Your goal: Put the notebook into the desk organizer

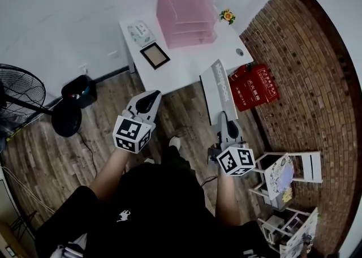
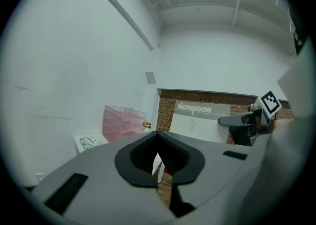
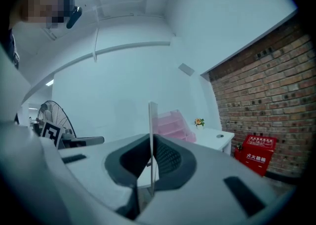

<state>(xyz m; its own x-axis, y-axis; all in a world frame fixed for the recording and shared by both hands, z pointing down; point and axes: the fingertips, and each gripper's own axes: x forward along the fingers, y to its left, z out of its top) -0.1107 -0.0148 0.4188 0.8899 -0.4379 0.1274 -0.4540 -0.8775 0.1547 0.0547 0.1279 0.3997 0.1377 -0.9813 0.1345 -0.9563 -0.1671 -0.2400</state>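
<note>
Head view: right gripper [image 1: 224,117] clamps notebook [image 1: 216,84] on edge, long axis pointing at table [image 1: 184,67]. Organizer [image 1: 186,13] lies ahead, slightly left, well apart. Left gripper [image 1: 148,98]: jaws together, empty.

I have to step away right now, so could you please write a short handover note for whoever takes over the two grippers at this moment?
Left gripper: jaws together, nothing in them, held out in front of the person.
Right gripper: shut on the notebook, gripping its near edge; the notebook is in the air, short of the white desk.
Pink desk organizer: at the desk's far end, untouched.
Done: the notebook is in the grip.
Left: bring it to the desk, slide it into the organizer, and release.
</note>
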